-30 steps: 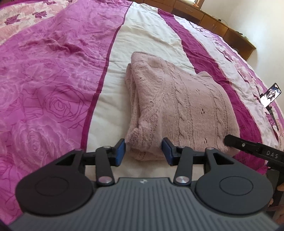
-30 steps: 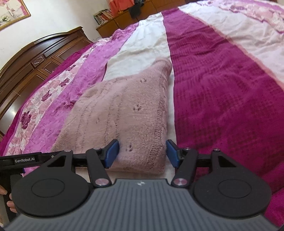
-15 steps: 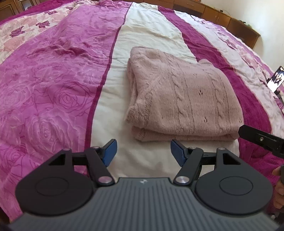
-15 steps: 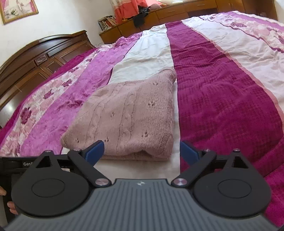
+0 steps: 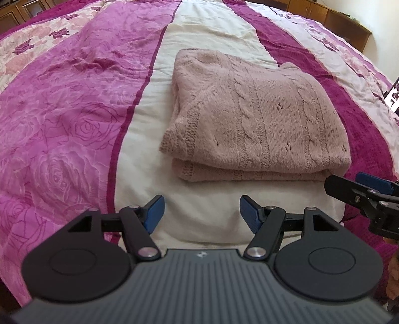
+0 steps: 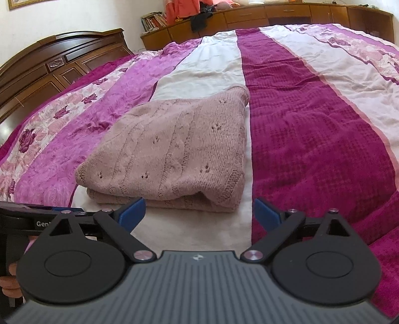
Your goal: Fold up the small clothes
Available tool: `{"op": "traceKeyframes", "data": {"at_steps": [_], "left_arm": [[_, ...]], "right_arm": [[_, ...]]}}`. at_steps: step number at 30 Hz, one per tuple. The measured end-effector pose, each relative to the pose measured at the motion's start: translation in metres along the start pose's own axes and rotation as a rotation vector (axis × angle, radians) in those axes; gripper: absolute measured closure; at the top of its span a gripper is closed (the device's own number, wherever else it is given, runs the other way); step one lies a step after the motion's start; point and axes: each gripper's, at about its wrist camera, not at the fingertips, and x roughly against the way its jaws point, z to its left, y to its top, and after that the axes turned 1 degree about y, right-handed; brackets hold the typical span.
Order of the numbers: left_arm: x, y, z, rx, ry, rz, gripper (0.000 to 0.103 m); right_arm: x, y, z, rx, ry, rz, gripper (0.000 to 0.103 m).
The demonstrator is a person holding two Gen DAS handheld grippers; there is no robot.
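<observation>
Nearest the lens, the left claw (image 5: 202,214) hangs low over the bed (image 5: 74,104), its blue pads (image 5: 155,211) spread wide with nothing between them. It is released, hovering above the cream stripe just short of the sweater's near edge and not touching it. Off to its right, the right claw pokes into the left wrist view, a dark arm with a blue pad showing beside the sweater's near right corner.

Over on the right wrist view, the right claw (image 6: 199,214) is released too, jaws splayed even wider, blue pads (image 6: 132,211) apart and empty. Its left pad sits in line with the sweater's front fold, but I cannot tell if it touches. At the left edge of that view the left claw's dark body shows, with fingers (image 6: 11,271) of a person wrapped round the handle.

Now the sweater (image 5: 254,117): pale pink cable knit, folded into a thick rectangle, two layers visible along the near edge. It lies flat on the bed, mostly on the cream stripe, its right side lapping onto the dark magenta band. It is free of both claws.

Beyond it the bedspread runs on in stripes of rose-print pink, cream and magenta. Farther back, a dark wooden headboard (image 6: 62,59) stands at left, and a long wooden dresser (image 6: 274,12) lines the far wall with books (image 6: 152,21) and heaped clothes (image 6: 184,10) on top.
</observation>
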Motion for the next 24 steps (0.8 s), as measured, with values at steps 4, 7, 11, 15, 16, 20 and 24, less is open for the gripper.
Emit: {"op": "traceKeyframes", "data": {"at_steps": [4,7,11,15,16,20,24], "left_arm": [[-0.0002,0.0004,-0.0023,-0.006,0.015,0.002,0.035],[-0.0005,0.0007,-0.0032,-0.006,0.020,0.001,0.035],[-0.0005,0.0000,-0.0048,-0.007,0.030,-0.007,0.035],[0.0010,0.0001,-0.0056,-0.013,0.037,-0.017,0.035],[0.0013,0.0002,-0.0062,-0.013,0.038,-0.017,0.035],[0.0010,0.0007,-0.0074,-0.021,0.042,-0.017,0.035],[-0.0001,0.0011,-0.0083,-0.024,0.040,-0.015,0.035]], "right_arm": [[-0.0026,-0.0007,-0.0016,-0.010,-0.005,0.012,0.006],[-0.0035,-0.0011,-0.0028,-0.018,-0.008,0.015,0.006],[-0.0039,-0.0017,-0.0038,-0.028,-0.006,0.021,0.006],[-0.0041,-0.0026,-0.0038,-0.032,-0.002,0.024,0.006],[-0.0043,-0.0025,-0.0038,-0.033,-0.002,0.024,0.006],[-0.0049,-0.0023,-0.0044,-0.036,-0.001,0.027,0.006],[-0.0050,-0.0024,-0.0048,-0.036,-0.001,0.027,0.006]]}}
